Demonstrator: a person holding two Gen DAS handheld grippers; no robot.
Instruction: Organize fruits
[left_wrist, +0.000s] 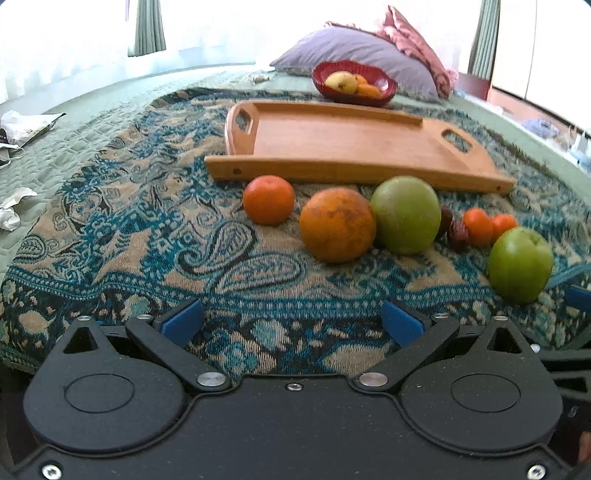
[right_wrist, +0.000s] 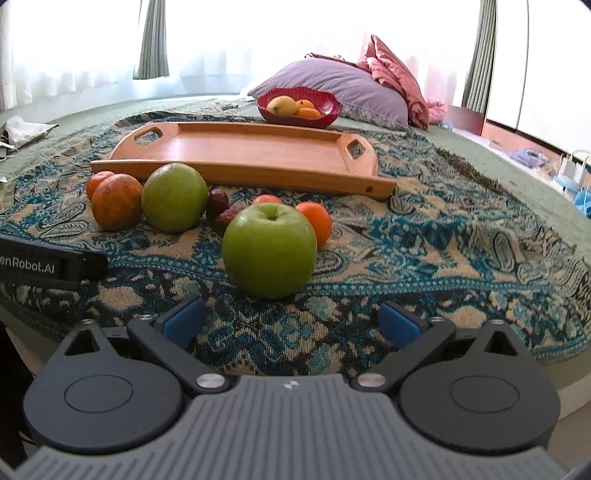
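While both grippers gape wide | green apple (right_wrist: 269, 249) just ahead of right fingers (right_wrist: 183, 322), untouched

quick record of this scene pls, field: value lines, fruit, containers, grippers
surface: patterned blanket on a bed
tray: wooden tray, nothing in it
bowl: red bowl behind the tray, holding a yellow fruit and oranges
loose fruit: near green apple, far green apple, large orange, smaller oranges, dark dates
left gripper: open, holding nothing
right gripper: open, near green apple just ahead
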